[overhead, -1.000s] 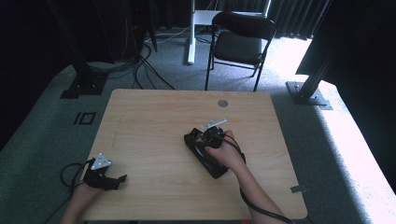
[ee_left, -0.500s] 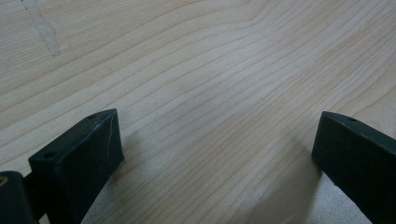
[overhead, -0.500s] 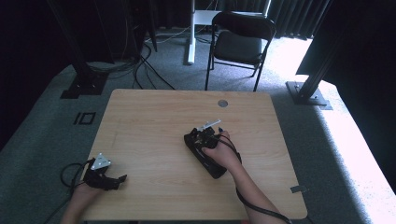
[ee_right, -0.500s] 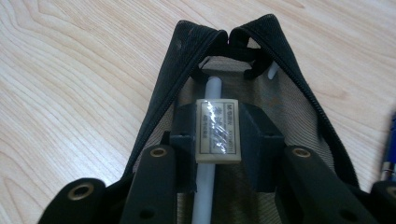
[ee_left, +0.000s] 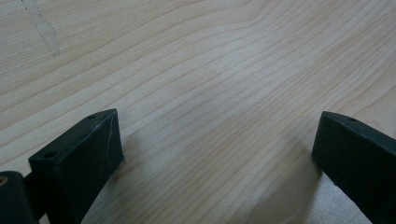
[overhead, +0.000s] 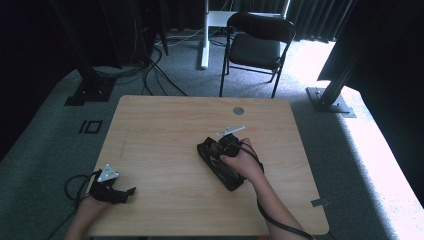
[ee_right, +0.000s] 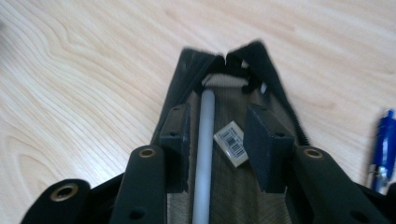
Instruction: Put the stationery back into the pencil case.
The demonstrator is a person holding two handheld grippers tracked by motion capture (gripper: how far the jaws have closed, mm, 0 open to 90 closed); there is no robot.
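Black and unzipped, the pencil case [ee_right: 219,140] lies mid-table with the right gripper [ee_right: 218,135] dipped inside it; its jaws, just opening, straddle a white pen [ee_right: 204,154] and an eraser [ee_right: 231,142] without pressing either. Near the table's front-left corner, the left gripper [ee_left: 212,149] gapes wide over bare wood.

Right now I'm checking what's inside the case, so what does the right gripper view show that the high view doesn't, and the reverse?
Right gripper view adds: inside the black case, a tan lining, a white stick and a barcoded eraser between the right tongs, whose jaws have just been opening, plus a blue pen beside the case. High view adds: the left tongs at the table's near left, and a chair beyond. Shared: the black case on the wooden table.
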